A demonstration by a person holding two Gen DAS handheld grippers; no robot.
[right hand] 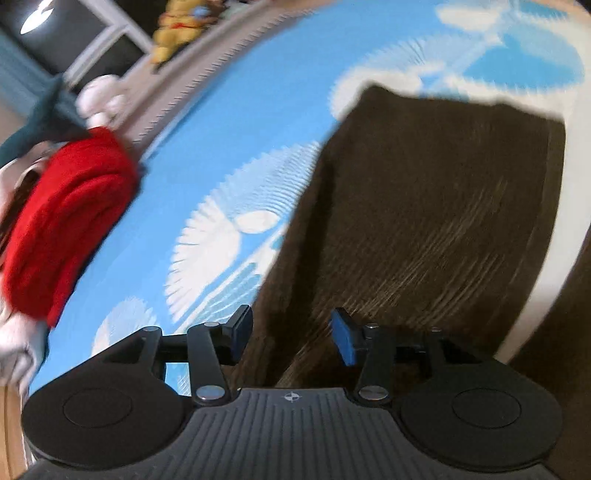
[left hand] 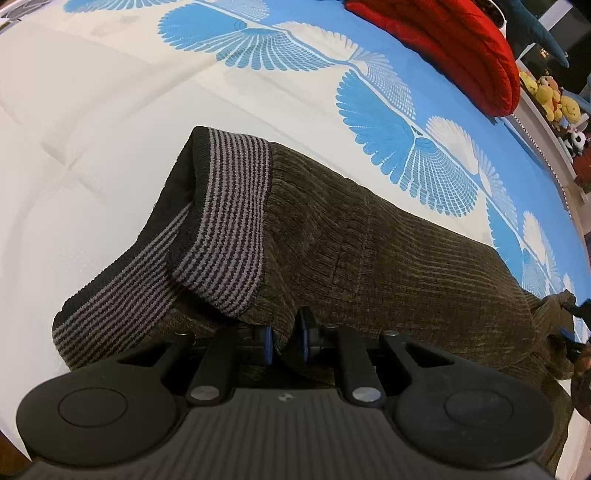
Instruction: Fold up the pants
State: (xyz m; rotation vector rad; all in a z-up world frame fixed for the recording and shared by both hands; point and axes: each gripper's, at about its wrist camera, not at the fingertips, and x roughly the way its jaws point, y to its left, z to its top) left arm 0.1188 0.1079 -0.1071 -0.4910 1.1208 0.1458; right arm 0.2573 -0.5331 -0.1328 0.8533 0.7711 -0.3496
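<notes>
Brown ribbed pants (left hand: 369, 251) lie on the bed, their grey-and-black striped waistband (left hand: 229, 221) folded over at the left. In the left wrist view my left gripper (left hand: 287, 341) is shut on a fold of the brown fabric at the near edge, which is pinched between the blue pads (left hand: 269, 343). The right wrist view is blurred. There my right gripper (right hand: 291, 338) stands open just over the pants (right hand: 424, 206). Its blue pads (right hand: 343, 343) are wide apart and do not press on the cloth.
The bed sheet (left hand: 92, 110) is white, with a blue half printed with fan shapes (left hand: 424, 155). A red quilted bundle (left hand: 454, 48) (right hand: 70, 221) lies at the far side. Yellow plush toys (left hand: 554, 96) (right hand: 177, 29) sit beyond the bed's edge.
</notes>
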